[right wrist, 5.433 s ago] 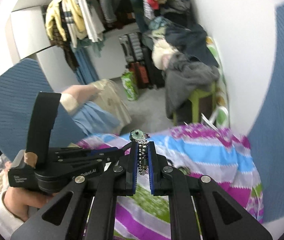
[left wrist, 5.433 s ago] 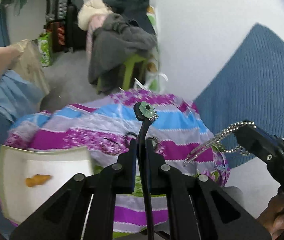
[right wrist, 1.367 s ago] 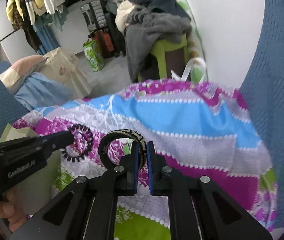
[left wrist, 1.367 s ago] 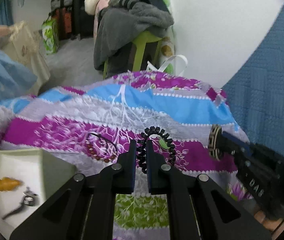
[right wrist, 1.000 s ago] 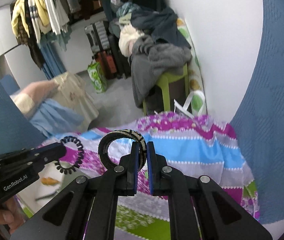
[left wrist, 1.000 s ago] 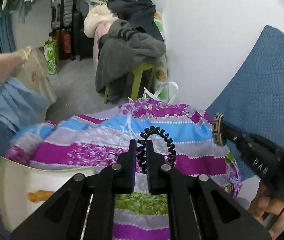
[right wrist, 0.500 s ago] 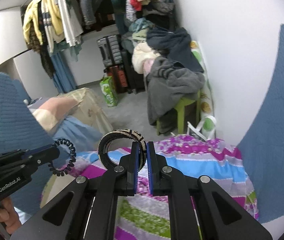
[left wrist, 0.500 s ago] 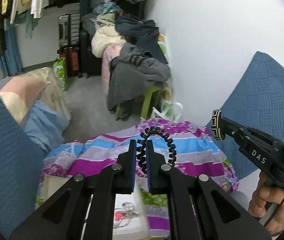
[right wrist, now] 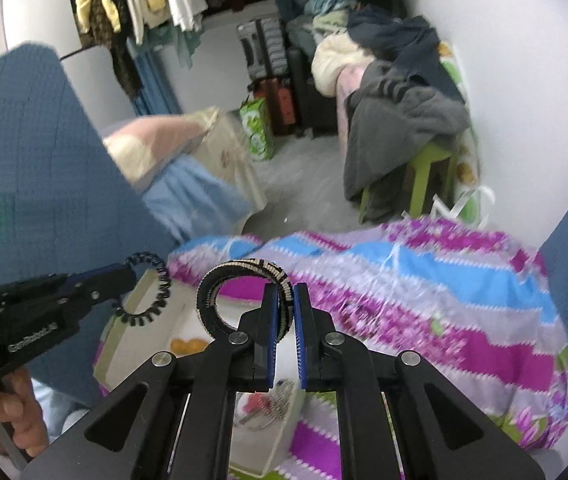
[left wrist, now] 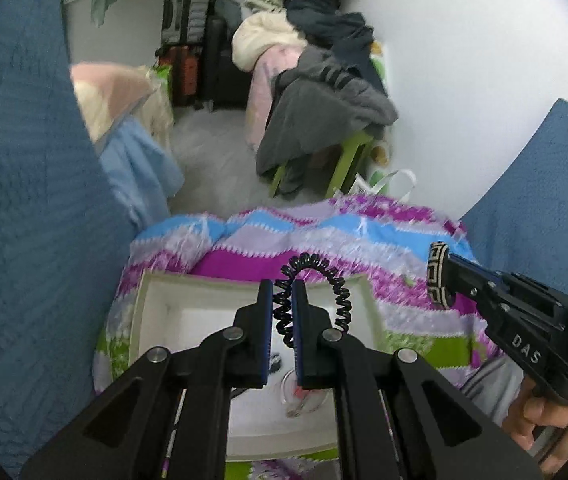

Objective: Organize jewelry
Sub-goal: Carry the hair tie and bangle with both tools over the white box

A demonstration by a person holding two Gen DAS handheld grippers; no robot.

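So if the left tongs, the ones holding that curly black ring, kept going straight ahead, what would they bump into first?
Probably the white tray: the left tongs, shut on the coiled black hair tie, point down over its far part. Depth is unclear, so its far rim or the striped blanket beyond is possible.

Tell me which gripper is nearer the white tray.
Left. The left gripper, shut on the black coil tie, hangs right over the tray. The right gripper, shut on the patterned bangle, is off to the tray's right, over the bedspread.
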